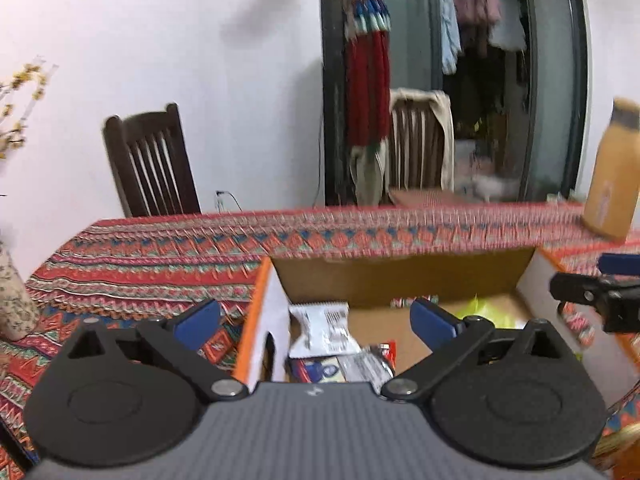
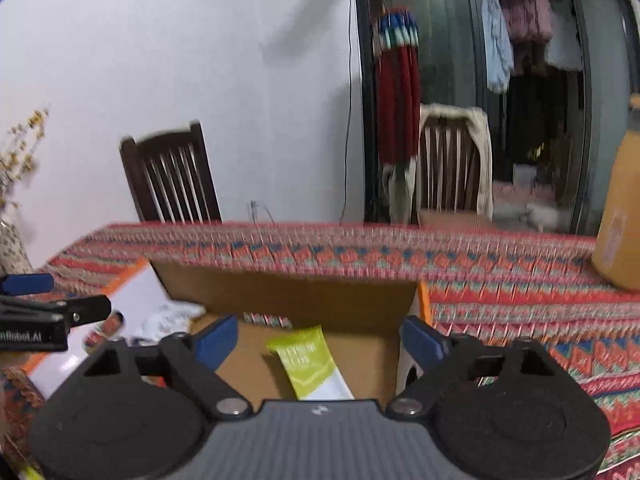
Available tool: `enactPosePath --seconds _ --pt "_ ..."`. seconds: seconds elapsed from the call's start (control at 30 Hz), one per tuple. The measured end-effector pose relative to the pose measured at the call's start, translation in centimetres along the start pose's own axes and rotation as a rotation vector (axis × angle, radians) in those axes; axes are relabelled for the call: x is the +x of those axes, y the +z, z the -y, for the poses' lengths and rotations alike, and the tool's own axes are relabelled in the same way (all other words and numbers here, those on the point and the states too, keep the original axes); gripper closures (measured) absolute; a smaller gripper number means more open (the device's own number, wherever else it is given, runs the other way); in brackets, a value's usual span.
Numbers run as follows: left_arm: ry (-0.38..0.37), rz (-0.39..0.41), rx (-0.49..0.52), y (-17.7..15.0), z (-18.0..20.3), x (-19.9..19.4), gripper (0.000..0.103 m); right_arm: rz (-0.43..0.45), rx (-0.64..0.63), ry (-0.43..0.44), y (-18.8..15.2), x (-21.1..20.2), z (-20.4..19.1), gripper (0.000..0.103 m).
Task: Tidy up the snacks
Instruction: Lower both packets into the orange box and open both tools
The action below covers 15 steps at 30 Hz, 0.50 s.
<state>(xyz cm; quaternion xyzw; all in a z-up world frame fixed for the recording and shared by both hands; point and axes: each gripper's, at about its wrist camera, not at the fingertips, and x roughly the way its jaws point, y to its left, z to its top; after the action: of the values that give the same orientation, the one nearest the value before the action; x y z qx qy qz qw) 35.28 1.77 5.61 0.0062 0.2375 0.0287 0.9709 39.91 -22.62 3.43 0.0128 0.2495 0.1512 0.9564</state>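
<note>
Inside the cardboard box (image 2: pixel 288 300), the green packet (image 2: pixel 308 364) points away lengthwise

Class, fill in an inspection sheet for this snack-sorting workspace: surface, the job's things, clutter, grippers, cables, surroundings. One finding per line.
Surface: table under a patterned tablecloth.
Job's things: open cardboard box holding a white snack packet, a green-and-white packet and other wrappers too blurred to name.
Clutter: orange bottle standing beyond the box; floral vase at the table's left edge.
Grippers: left gripper open and empty over the box; right gripper open and empty above the green-and-white packet.
Cables: thin cable hanging down the wall.
Surroundings: wooden chair against the wall, second chair draped with cloth, hanging clothes.
</note>
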Motion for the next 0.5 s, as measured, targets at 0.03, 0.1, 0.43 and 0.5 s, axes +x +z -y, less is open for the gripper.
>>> enactPosePath --seconds 0.03,0.1,0.43,0.5 --pt "0.001 0.007 -0.012 0.2 -0.3 -0.6 0.000 0.022 -0.003 0.002 0.2 -0.9 -0.2 0.004" --pt "0.005 0.015 -0.046 0.5 -0.9 -1.8 0.000 0.065 -0.013 -0.012 0.4 -2.6 -0.8 0.000" --pt "-0.030 0.073 -0.070 -0.4 -1.3 -8.7 0.000 0.190 -0.023 -0.012 -1.3 -11.3 -2.3 0.000" --pt "-0.049 0.077 -0.069 -1.2 -1.2 -10.1 0.000 0.205 -0.024 -0.013 -2.3 -12.7 -2.7 0.000"
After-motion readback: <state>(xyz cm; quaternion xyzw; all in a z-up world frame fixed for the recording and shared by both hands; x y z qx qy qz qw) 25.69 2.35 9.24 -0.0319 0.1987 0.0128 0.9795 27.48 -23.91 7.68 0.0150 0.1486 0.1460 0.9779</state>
